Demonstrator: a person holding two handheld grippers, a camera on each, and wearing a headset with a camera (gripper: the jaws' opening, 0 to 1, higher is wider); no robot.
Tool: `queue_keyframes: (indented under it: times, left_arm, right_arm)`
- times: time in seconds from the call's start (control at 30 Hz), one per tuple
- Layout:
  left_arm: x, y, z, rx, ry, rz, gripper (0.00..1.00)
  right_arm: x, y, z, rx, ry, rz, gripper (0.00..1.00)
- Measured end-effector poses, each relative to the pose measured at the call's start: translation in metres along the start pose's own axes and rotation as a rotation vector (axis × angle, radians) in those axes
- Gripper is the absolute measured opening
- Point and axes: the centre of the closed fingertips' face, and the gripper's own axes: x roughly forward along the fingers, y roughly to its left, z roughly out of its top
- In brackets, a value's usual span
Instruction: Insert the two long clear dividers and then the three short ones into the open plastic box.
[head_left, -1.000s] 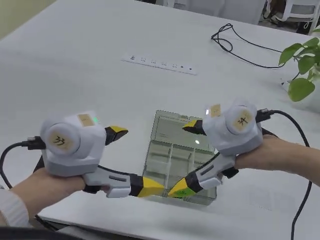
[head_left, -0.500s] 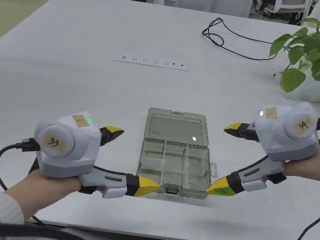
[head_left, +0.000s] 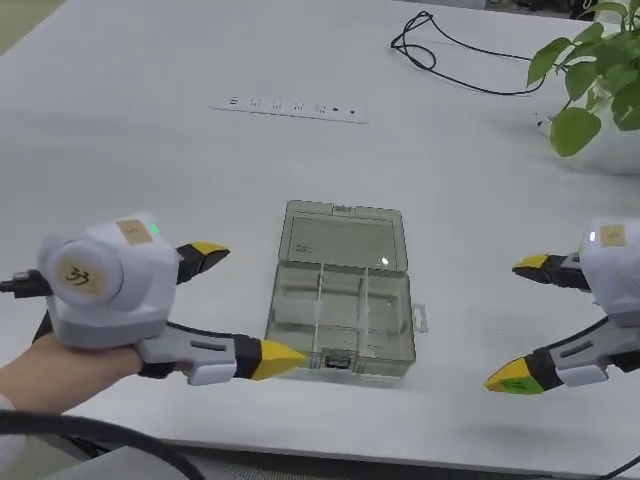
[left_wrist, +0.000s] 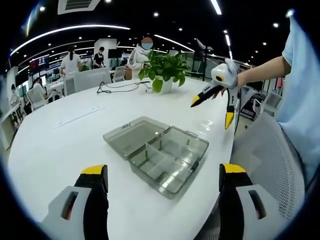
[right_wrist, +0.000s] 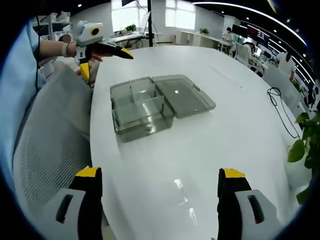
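We hold the left tongs (head_left: 252, 300) and the right tongs (head_left: 512, 322) wide open and empty, one on either side of the open smoky clear plastic box (head_left: 375, 358) on the near part of the white table (head_left: 150, 150). Clear dividers (head_left: 318, 298) already split it into compartments. We judge the inserting done, though we cannot count the short ones.

Left gripper (head_left: 250, 302) and right gripper (head_left: 515, 322) hover well apart, jaws spread.
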Motion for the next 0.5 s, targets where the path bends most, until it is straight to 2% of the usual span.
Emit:
queue_keyframes:
  times: [0.2,0.33,0.37,0.43,0.5]
  left_arm:
    - [-0.001,-0.002,0.000,0.002,0.004,0.004,0.94]
    - [-0.002,-0.004,0.000,0.003,0.010,0.005,0.94]
    - [-0.002,-0.005,0.000,0.004,0.011,0.004,0.94]
    - [-0.002,-0.006,0.001,0.004,0.012,0.005,0.93]
    - [-0.002,-0.008,0.003,0.004,0.003,0.003,0.93]
  right_arm:
    - [-0.001,-0.001,-0.015,-0.028,0.040,0.013,0.93]
    - [0.001,0.001,-0.027,-0.095,0.083,0.042,0.88]
    - [0.003,-0.003,-0.033,-0.108,0.098,0.048,0.87]
    - [0.004,-0.003,-0.037,-0.146,0.113,0.062,0.82]
    - [0.005,0.000,-0.043,-0.165,0.150,0.085,0.77]
